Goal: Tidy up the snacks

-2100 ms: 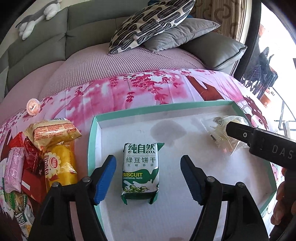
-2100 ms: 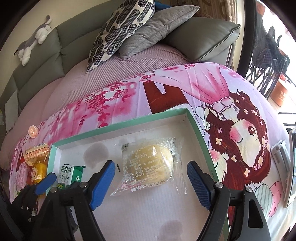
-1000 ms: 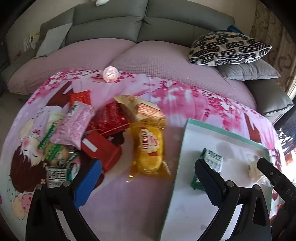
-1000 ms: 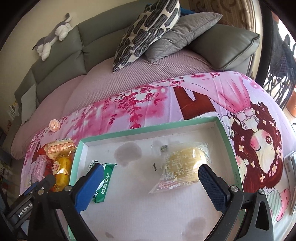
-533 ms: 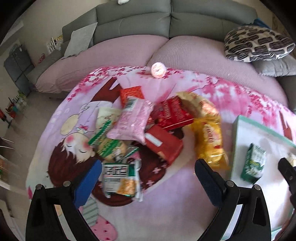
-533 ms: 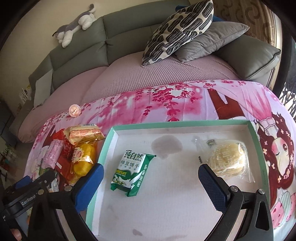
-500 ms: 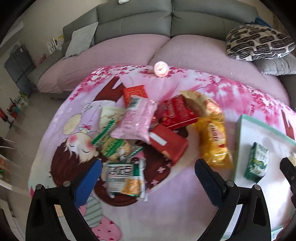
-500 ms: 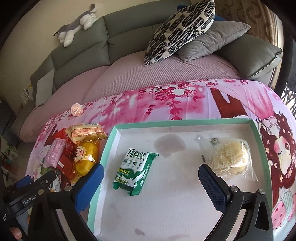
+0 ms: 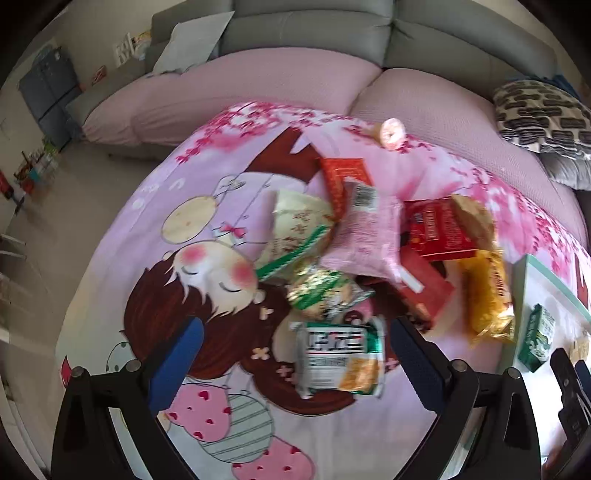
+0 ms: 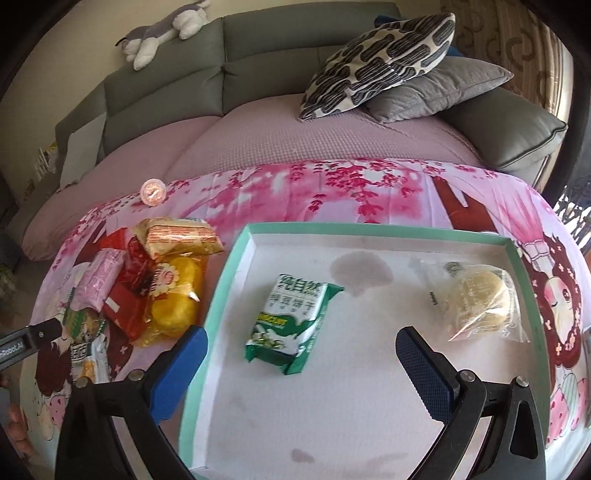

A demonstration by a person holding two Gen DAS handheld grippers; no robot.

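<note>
Left claw (image 9: 293, 354) swung over pile, two snacks boxed

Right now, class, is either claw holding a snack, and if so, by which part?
Nothing is held. The left claw is open above the snack pile on the cloth, and the right claw is open over the tray, touching no packet.

The left camera sits behind the left gripper (image 9: 293, 360) and looks down at the pile of snacks (image 9: 373, 251) on the pink cloth (image 9: 207, 206), with the sofa (image 9: 314, 33) far behind. The right camera sits behind the right gripper (image 10: 301, 363) and looks down into the tray (image 10: 236, 266), quite close. Both views show the pile, the green biscuit pack (image 10: 291, 323) in the tray and the sofa.
</note>
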